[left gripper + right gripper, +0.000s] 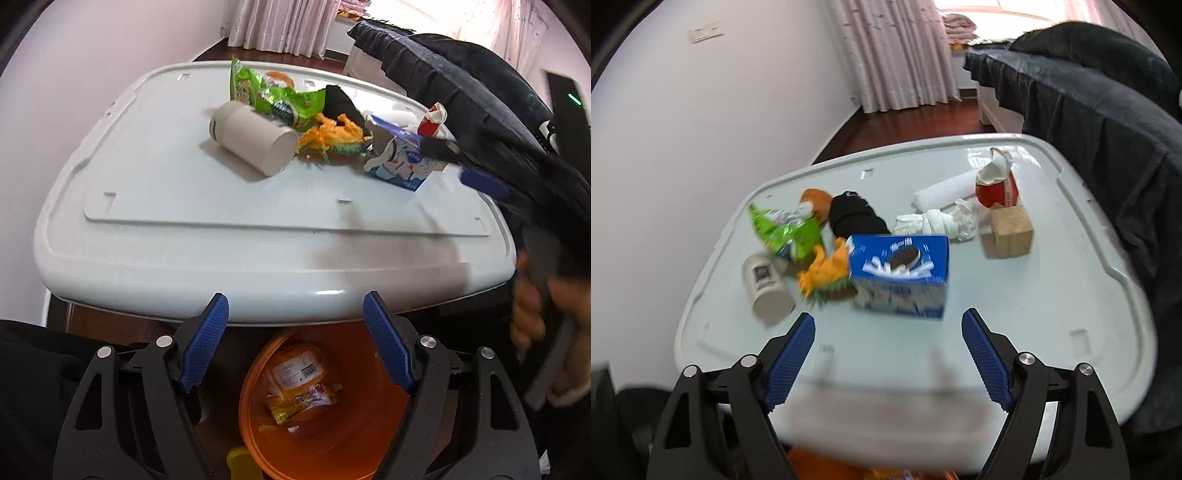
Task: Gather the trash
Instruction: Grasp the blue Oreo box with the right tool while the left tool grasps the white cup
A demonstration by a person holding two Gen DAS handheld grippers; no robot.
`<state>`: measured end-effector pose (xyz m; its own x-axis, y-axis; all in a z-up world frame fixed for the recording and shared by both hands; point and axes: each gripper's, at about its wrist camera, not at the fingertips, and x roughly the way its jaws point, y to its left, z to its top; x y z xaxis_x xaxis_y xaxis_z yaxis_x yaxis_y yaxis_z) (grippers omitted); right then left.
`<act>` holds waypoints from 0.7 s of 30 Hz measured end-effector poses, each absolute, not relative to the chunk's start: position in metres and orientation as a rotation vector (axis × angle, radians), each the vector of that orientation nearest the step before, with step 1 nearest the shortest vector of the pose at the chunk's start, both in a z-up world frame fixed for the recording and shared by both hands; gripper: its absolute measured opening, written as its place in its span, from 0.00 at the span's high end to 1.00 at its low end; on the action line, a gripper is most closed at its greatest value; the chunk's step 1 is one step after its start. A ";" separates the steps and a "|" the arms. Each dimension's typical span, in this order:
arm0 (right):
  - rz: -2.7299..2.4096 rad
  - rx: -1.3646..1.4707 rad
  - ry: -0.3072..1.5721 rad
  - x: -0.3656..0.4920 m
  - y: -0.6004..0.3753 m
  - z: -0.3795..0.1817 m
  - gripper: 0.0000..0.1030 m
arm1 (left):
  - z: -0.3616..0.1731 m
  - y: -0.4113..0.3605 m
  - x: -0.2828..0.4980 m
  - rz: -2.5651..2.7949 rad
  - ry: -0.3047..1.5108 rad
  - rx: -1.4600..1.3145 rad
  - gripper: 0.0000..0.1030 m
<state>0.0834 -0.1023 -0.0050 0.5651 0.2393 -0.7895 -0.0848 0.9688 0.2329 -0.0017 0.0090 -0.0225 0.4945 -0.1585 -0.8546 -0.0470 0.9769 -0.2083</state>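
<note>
Trash scattered on the white desk [1015, 295], both pairs of fingers spread and empty.

Left gripper [295, 343] over the orange bin [332, 435] at 6 o'clock, wrappers [299, 387] already inside. Right gripper [888, 358] above the near desk edge, blue cookie box [899, 275] just ahead at 12 o'clock. White cup [766, 288] on its side at 10 o'clock, green snack bag [786, 232] behind it, red carton [997, 184] and wooden block [1012, 230] at 1 o'clock.

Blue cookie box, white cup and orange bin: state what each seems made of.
Blue cookie box: printed cardboard, by its folded edges. White cup: probably matte paper, though plastic is possible. Orange bin: moulded plastic, smooth with a slight sheen.
</note>
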 end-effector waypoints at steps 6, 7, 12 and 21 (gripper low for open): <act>0.143 0.157 0.967 0.106 -0.093 -0.024 0.20 | -0.026 0.016 -0.008 -0.072 1.043 -0.234 0.28; 0.137 0.154 0.968 0.108 -0.092 -0.026 0.19 | -0.025 0.016 -0.009 -0.072 1.033 -0.232 0.28; 0.112 0.148 0.978 0.120 -0.090 -0.038 0.21 | -0.022 0.015 -0.013 -0.076 1.012 -0.217 0.28; 0.110 0.138 0.957 0.110 -0.097 -0.034 0.32 | -0.025 0.013 -0.010 -0.069 1.029 -0.214 0.28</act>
<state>0.1102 -0.0969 -0.0340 0.5716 0.1546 -0.8058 -0.0324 0.9856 0.1662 -0.0103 0.0134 -0.0253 0.5156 -0.1570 -0.8423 -0.0438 0.9770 -0.2089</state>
